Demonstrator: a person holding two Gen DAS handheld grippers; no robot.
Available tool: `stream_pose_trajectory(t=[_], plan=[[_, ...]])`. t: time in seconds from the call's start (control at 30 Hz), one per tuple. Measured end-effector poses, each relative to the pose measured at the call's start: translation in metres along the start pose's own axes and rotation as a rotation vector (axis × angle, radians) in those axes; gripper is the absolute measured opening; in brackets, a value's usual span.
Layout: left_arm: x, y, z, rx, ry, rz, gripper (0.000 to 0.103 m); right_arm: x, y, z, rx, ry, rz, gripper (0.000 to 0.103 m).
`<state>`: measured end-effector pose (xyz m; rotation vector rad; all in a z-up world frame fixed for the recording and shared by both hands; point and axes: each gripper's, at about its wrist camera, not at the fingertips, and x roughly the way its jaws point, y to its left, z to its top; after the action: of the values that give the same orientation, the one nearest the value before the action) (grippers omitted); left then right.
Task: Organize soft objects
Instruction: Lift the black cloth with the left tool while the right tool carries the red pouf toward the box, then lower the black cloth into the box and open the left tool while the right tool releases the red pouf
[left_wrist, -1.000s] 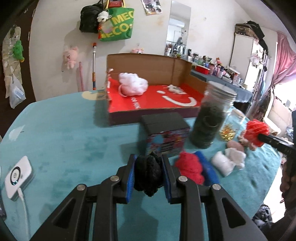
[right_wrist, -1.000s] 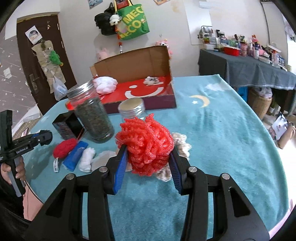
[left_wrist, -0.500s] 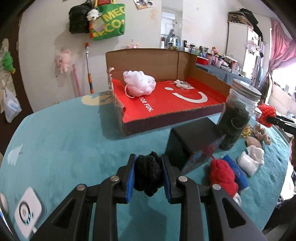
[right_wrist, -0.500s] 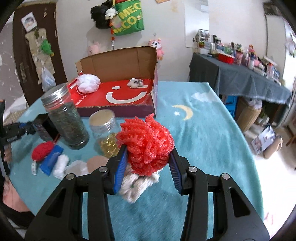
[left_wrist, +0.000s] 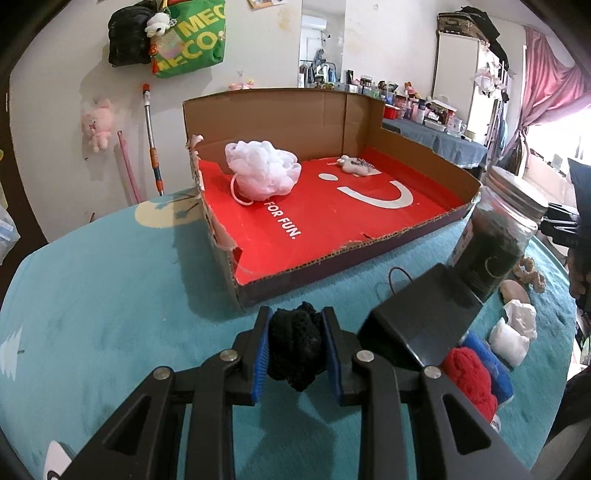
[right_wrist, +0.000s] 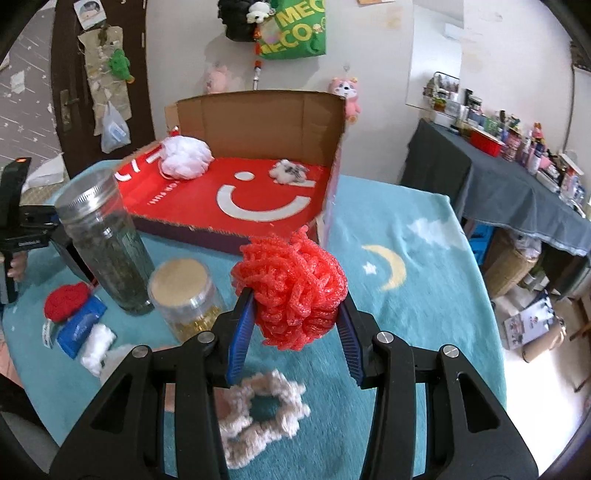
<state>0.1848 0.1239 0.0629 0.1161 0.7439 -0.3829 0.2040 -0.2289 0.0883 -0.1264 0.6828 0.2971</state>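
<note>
**Two soft bundles held, both short of the box**

The left gripper (left_wrist: 295, 350) is clenched on a black crocheted bundle (left_wrist: 293, 347), its blue pads pressing both sides; the bundle hangs just in front of the near corner of the shallow cardboard box with the red printed floor (left_wrist: 417, 230). The right gripper (right_wrist: 293, 325) grasps a coral-red mesh bath puff (right_wrist: 291, 288), squeezed between its pads, over the teal tablecloth (right_wrist: 399, 314) and short of the box's low front wall.

To do this step well, in my judgement: lift each bundle clear of the torn front edge before crossing it; bring the two in from separate sides so the tools do not meet; let go only once the item is over bare red floor, away from what already lies there; keep the squeeze light, since both pieces will spring back and could roll when freed.

Containers: the box holds a white mesh bath puff (left_wrist: 262, 173) at its back left and a small white fluffy piece (left_wrist: 354, 164) near the back wall; a tall glass jar with a metal lid (right_wrist: 103, 243) is full of dark green matter; a short clear jar with a tan lid (right_wrist: 184, 295) holds yellow contents; neither jar is soft, so both probably stay put.
</note>
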Motion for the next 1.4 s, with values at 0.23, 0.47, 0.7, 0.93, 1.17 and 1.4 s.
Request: stream_pose_trajectory(t=[0.23,0.47,0.7,0.93,1.17,1.4], plan=[[-0.003,0.002,0.011,0.025,-0.005,-0.031,0.028,0.006,0.001,0.014,-0.026,-0.002,0.047,0.041],[-0.006,-0.007,0.034,0.064,-0.019,-0.060,0.028,0.012,0.002,0.029,-0.043,-0.006,0.095,0.041],[0.005,-0.026,0.071,0.066,-0.004,-0.108,0.028,0.029,0.001,0.057,-0.017,0.009,0.194,0.041],[0.035,-0.043,0.122,0.015,0.070,-0.121,0.028,0.054,0.006,0.109,0.035,0.034,0.257,0.041],[0.089,-0.058,0.160,0.026,0.189,-0.071,0.029,0.113,0.016,0.162,0.103,0.148,0.274,0.042],[0.136,-0.054,0.182,0.037,0.245,-0.018,0.029,0.194,0.021,0.197,0.143,0.312,0.252,0.042]])
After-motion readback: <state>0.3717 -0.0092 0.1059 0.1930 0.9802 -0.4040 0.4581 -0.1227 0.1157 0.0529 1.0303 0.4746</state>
